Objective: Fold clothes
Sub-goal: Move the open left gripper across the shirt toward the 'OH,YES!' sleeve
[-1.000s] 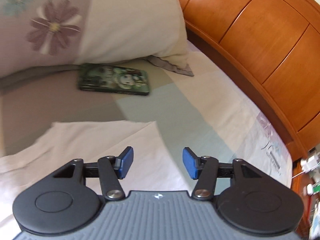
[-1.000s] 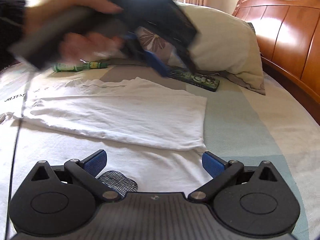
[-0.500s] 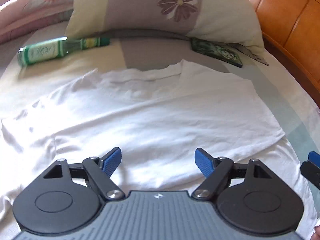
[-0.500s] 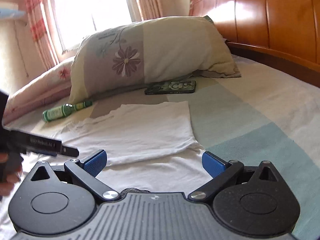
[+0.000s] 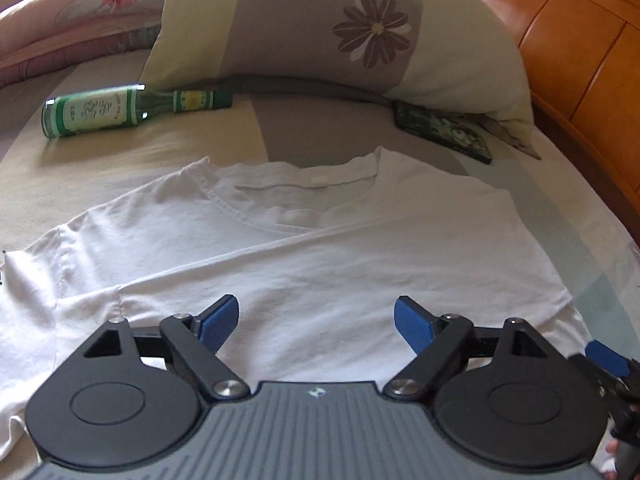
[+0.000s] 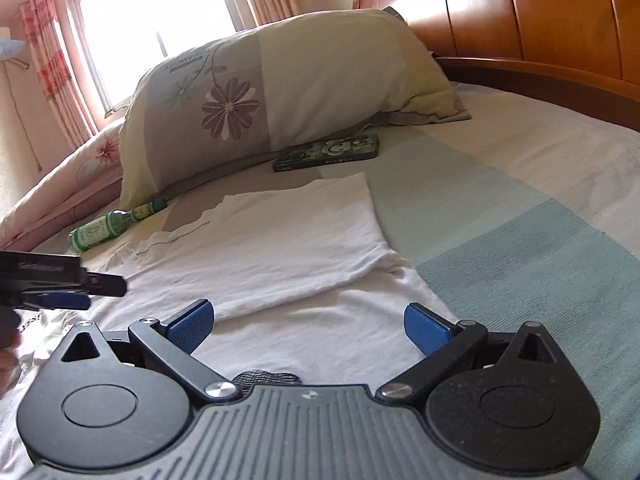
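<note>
A white T-shirt [image 5: 304, 248] lies on the bed with its collar toward the pillow and its right side folded over the middle [image 6: 280, 248]. My left gripper [image 5: 316, 322] hovers open above the shirt's lower part, nothing between its blue pads. My right gripper [image 6: 308, 324] is open too, low over the shirt's near right edge. The right gripper's blue fingertip [image 5: 606, 354] shows at the right edge of the left wrist view. The left gripper [image 6: 64, 284] appears at the left edge of the right wrist view, with part of a hand below it.
A green bottle [image 5: 120, 112] lies on its side left of the collar. A dark green phone-sized case [image 5: 444, 132] rests against the flowered pillow [image 5: 340, 28]. A wooden headboard [image 6: 520, 12] runs along the right. Striped bedsheet [image 6: 520, 216] spreads right of the shirt.
My left gripper swung from the bed's headboard corner back over the shirt and came lower and closer. The right gripper tilted up from the shirt toward the pillow and window.
</note>
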